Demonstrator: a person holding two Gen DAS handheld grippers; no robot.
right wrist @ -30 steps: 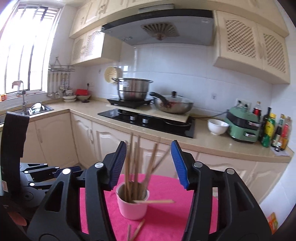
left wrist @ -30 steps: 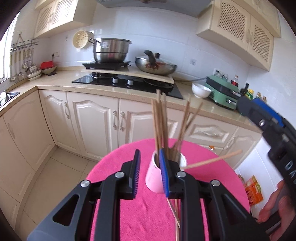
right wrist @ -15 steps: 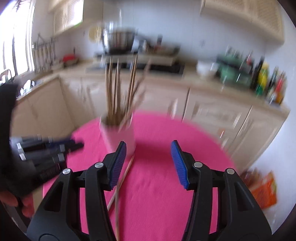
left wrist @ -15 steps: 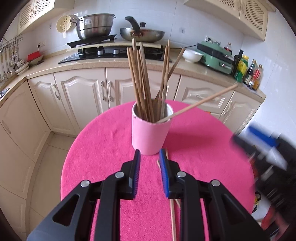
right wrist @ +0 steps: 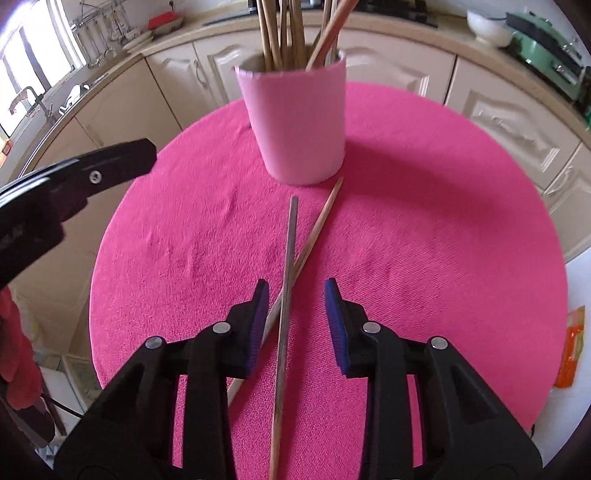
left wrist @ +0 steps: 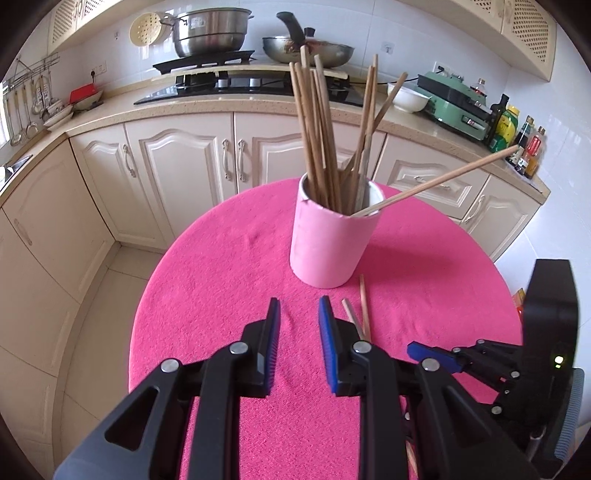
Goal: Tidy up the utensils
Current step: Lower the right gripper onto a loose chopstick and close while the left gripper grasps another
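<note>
A pink cup (left wrist: 332, 236) holding several wooden chopsticks (left wrist: 317, 125) stands on a round table under a pink cloth (left wrist: 221, 280); one chopstick leans far out to the right. Two loose chopsticks (right wrist: 288, 258) lie crossed on the cloth in front of the cup (right wrist: 299, 122). My right gripper (right wrist: 296, 288) hangs low over them. Its jaws are closing with both sticks between them, and the pads are clear of the wood. My left gripper (left wrist: 298, 306) is open and empty, just left of the loose chopsticks (left wrist: 364, 310).
Cream kitchen cabinets and a counter (left wrist: 236, 107) curve behind the table, carrying a hob with a steel pot (left wrist: 210, 33) and a wok, a white bowl, a green appliance (left wrist: 458, 107) and bottles. An orange packet (right wrist: 570, 347) lies on the floor at the right.
Both grippers have dropped and tipped down towards the table. The right one came down over the two loose chopsticks and its jaws narrowed. The left gripper's gap is unchanged.
</note>
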